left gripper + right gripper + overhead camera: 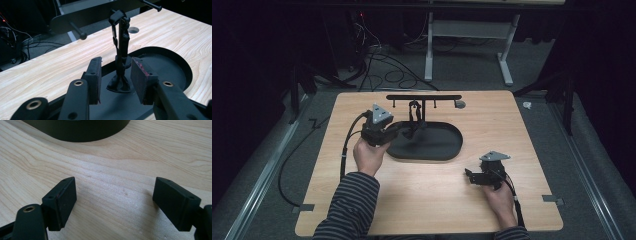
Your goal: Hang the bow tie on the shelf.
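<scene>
A limp black strap (119, 62) is hanging from the black T-shaped metal stand (424, 97) over the oval black tray (447, 150), near the table's far edge; it is judged light, soft, and best pinched at its lower end. The left gripper (115, 77) is being held spread around it, seen closely in the left gripper view; the right gripper (473, 176), also spread, is being shown over bare wood near the right edge.

Dark room; grey carpet floor (562, 165) surrounds the wooden worktop (422, 200), cables (382, 70) at eleven o'clock, white table legs (507, 62) at one.
</scene>
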Motion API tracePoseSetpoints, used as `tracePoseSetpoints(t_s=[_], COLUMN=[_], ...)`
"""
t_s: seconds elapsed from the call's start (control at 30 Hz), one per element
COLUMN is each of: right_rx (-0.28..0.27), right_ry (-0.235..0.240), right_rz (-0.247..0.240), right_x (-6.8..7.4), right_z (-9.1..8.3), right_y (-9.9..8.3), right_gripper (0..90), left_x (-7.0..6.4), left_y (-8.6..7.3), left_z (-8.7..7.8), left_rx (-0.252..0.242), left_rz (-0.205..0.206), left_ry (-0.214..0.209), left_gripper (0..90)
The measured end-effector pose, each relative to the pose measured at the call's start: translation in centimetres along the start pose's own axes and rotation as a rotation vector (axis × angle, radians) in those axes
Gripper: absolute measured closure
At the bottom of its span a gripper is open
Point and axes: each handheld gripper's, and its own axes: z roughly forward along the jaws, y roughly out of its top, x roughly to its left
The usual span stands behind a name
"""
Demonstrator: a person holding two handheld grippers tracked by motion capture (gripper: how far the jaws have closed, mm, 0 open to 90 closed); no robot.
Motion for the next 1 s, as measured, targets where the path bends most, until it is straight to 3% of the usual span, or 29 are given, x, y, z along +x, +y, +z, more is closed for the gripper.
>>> tracePoseSetpoints(t_s=[0.77,1.0], right_rx=[0.000,0.000], right_ry=[0.000,0.000], right_rz=[0.001,0.001], right_x=[0.0,0.0], right_z=[0.0,0.0], right_y=[0.0,0.0], right_gripper=[20.5,20.5], left_x=[-0.1,-0.1], left_y=[-2.3,-3.0], left_z=[-2.1,-2.5], left_rx=[-0.014,-0.011], left_rz=[-0.035,-0.026], left_ry=[-0.024,-0.007], left_gripper=[60.7,61.3])
